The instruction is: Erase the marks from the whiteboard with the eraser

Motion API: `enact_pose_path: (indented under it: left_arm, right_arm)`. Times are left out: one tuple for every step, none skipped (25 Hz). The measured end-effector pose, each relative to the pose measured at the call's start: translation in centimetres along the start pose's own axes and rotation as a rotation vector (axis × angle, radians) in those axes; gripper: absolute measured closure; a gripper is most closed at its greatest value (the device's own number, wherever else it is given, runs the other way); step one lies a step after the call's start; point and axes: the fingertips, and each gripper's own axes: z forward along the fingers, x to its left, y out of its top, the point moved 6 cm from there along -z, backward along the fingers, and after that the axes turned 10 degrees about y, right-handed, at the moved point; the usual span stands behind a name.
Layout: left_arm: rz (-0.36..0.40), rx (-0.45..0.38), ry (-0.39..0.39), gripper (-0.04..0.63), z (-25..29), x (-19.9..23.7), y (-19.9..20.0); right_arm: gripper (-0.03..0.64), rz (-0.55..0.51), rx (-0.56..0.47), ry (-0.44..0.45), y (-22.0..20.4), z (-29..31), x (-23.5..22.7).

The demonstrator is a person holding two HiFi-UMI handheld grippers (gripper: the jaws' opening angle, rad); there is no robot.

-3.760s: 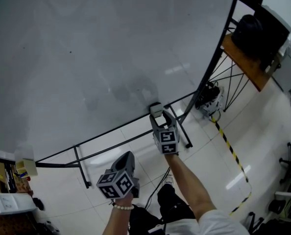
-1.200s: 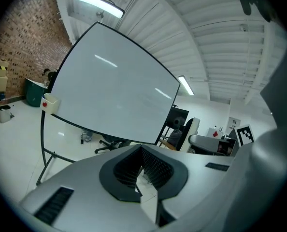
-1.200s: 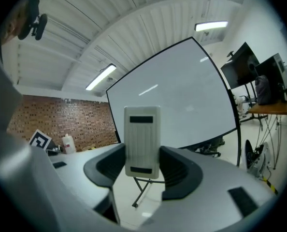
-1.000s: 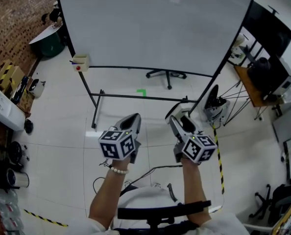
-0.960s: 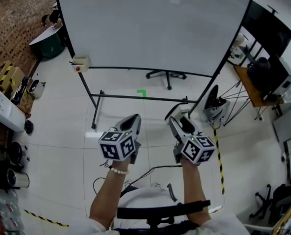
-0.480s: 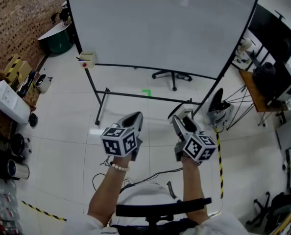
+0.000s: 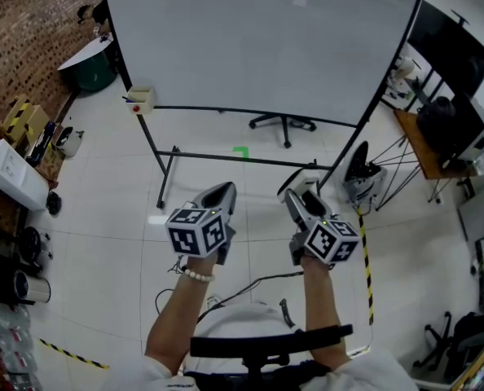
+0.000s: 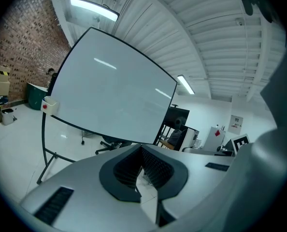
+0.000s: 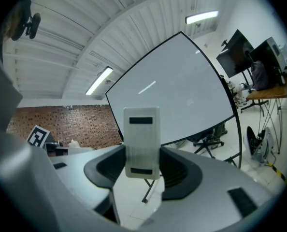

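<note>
Whiteboard up at 12 o'clock, well apart from both grippers, bare floor between | right gripper fingers clamp the eraser upright | left gripper fingers pressed together, nothing in them | board's top edge cut off; any marks too faint to tell

whiteboard stand and chair rest on tiled floor
</note>
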Motion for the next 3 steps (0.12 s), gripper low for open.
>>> enact_pose_path:
  left_arm:
    - [-0.001, 0.001, -0.001, 0.606, -0.02, 0.01, -0.02]
    - [-0.003, 0.001, -0.002, 0.604, -0.04, 0.02, -0.04]
    - [-0.004, 0.002, -0.003, 0.604, -0.06, 0.03, -0.06]
  right_arm:
    - [0.37, 0.004, -0.001, -0.001, -0.02, -0.05, -0.01]
    - [0.37, 0.008, -0.001, -0.001, -0.03, -0.1, 0.0]
    - [0.37, 0.011, -0.001, -0.001, -0.04, -0.16, 0.01]
